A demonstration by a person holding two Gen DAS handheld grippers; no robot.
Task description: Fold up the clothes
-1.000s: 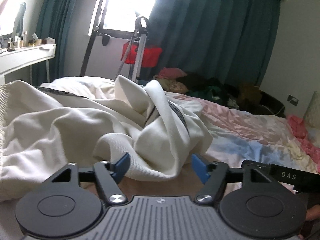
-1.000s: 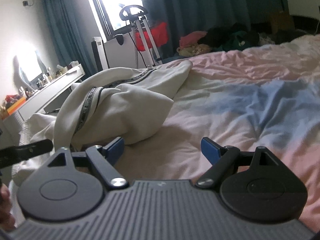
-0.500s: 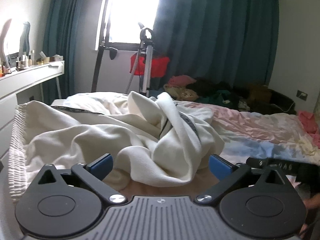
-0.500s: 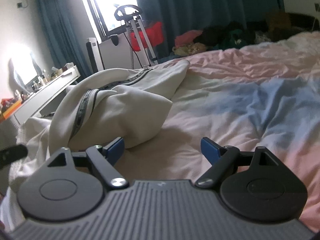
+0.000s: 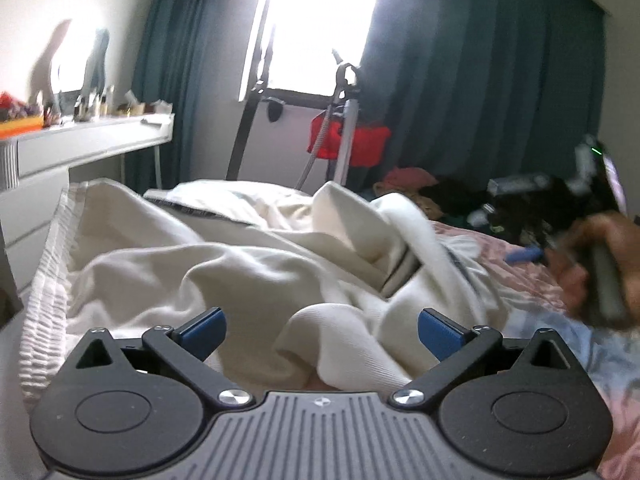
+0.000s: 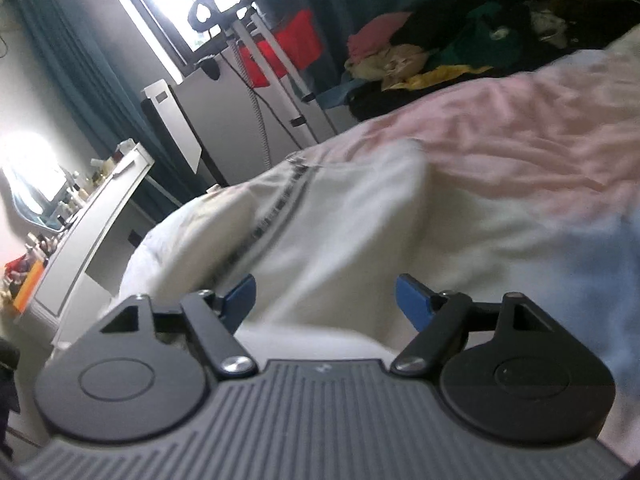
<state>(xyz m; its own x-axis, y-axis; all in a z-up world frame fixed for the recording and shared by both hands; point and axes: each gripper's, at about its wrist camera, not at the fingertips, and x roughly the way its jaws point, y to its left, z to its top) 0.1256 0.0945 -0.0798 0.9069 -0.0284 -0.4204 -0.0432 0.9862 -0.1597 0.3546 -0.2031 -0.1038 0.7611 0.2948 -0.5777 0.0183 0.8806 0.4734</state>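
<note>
A cream-white garment [image 5: 224, 264] with a dark printed band lies crumpled on the bed; it also shows in the right wrist view [image 6: 340, 232]. My left gripper [image 5: 320, 332] is open, low over the garment's near folds, with a rolled fold between its blue fingertips. My right gripper [image 6: 324, 300] is open, tilted, right above the garment's cloth. The right gripper and the hand holding it show blurred at the right of the left wrist view [image 5: 592, 264].
The bed has a pink and blue sheet [image 6: 520, 152]. A white dresser [image 5: 80, 148] with small items stands at left. A stand with a red bag [image 5: 348, 144] stands by the window. A pile of clothes [image 6: 440, 48] lies behind the bed.
My left gripper has opened wider and come closer over the garment. My right gripper has moved left and forward onto the garment and tilted; its view is now blurred.
</note>
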